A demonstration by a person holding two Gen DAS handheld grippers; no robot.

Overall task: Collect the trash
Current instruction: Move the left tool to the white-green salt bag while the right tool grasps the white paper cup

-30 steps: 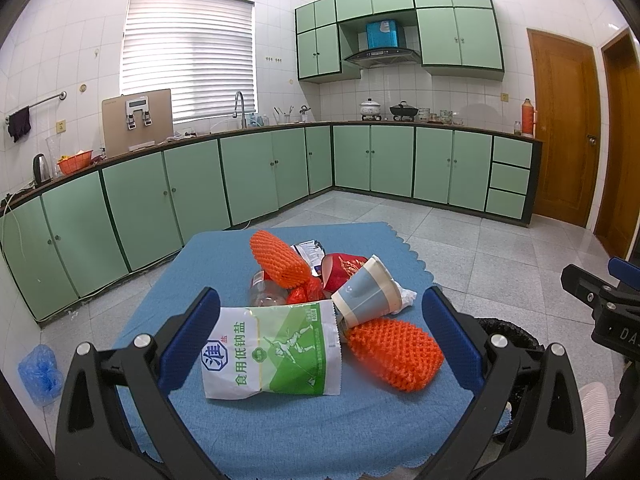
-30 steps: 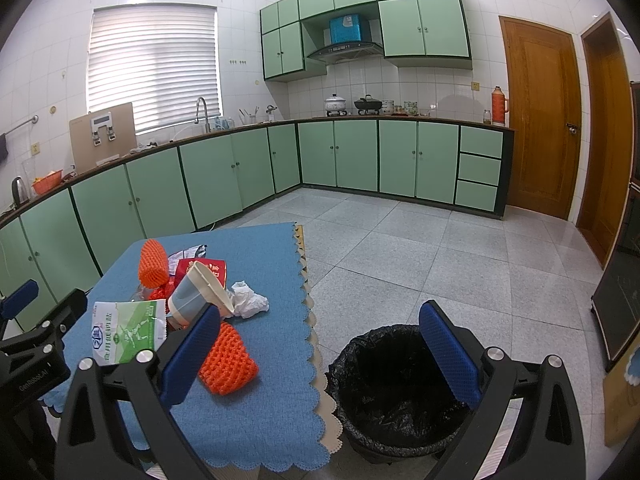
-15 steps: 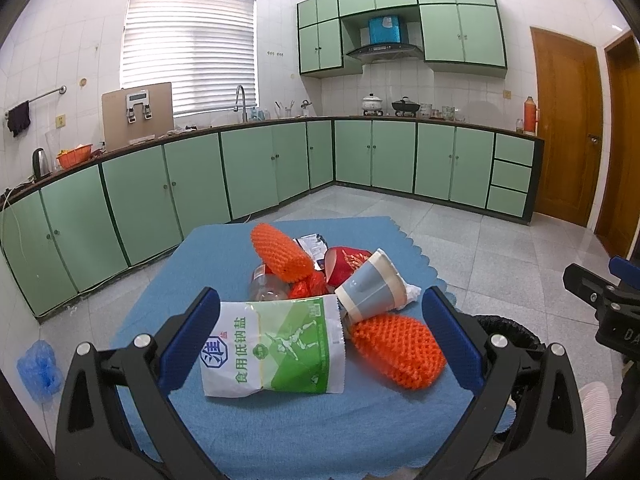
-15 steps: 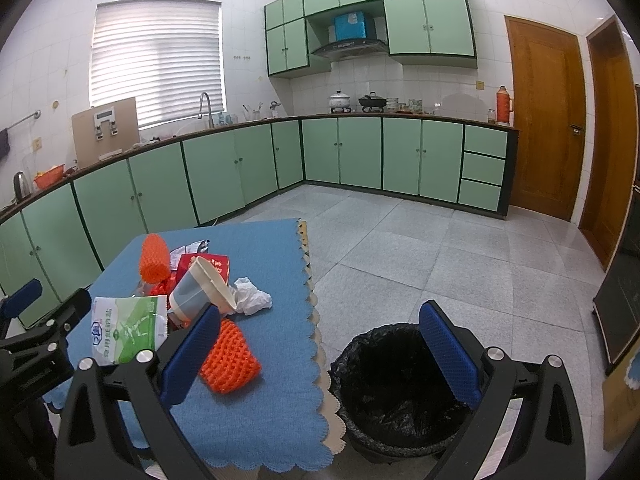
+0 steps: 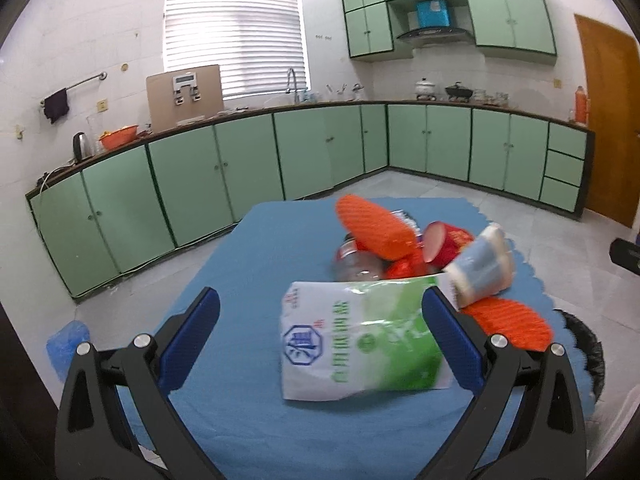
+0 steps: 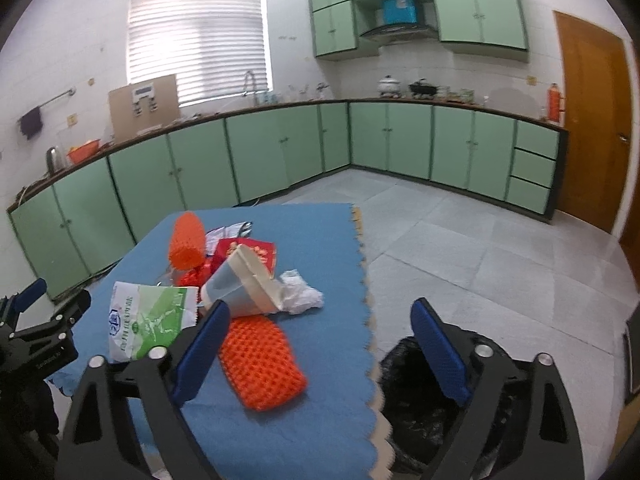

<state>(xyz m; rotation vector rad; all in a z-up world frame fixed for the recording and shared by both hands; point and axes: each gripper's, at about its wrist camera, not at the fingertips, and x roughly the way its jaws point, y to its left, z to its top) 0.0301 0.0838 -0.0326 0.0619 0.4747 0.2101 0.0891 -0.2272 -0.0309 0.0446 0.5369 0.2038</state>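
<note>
Likely light and crinkly, the salt bag at lower centre suits a pinch at its flat edge, with left gripper spread empty and right gripper closing on nothing

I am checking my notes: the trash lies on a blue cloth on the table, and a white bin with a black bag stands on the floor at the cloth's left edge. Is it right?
Not quite. The bin stands at the right edge of the blue cloth, not the left, as the right wrist view shows. The rest I leave as stated.
</note>
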